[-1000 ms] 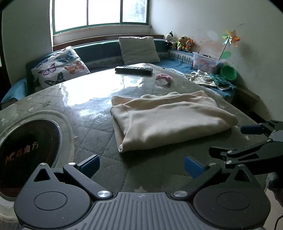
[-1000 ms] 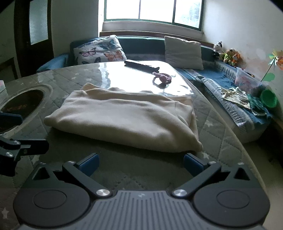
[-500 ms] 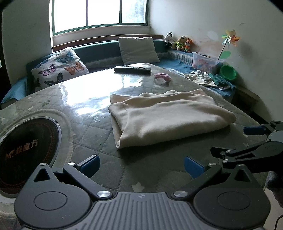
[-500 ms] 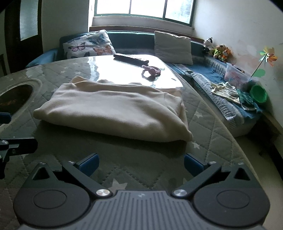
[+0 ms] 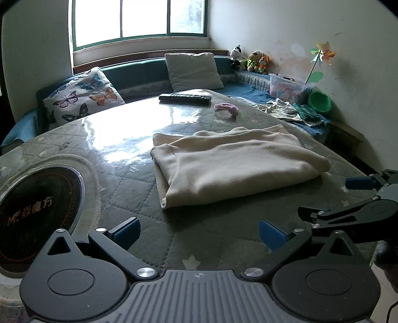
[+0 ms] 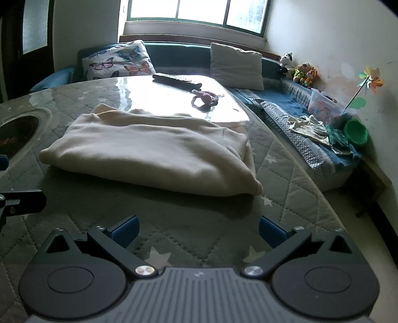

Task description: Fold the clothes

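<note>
Folded garment [image 5: 233,166] beyond spread fingers [image 5: 124,229]

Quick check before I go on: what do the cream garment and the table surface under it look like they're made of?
The cream garment looks like a soft, thick knit or fleece: matte, with rounded folds and a slightly fuzzy surface. The table appears to carry a quilted grey-green cloth with stitched diamonds and stars under a clear glossy sheet, perhaps glass or plastic, since it mirrors the window sharply. Both grippers are open.

Prob. a home living rm: window bench w/ butterfly cushion [image 5: 82,98], plush toys [image 5: 251,60], TV remote [image 5: 185,99].
</note>
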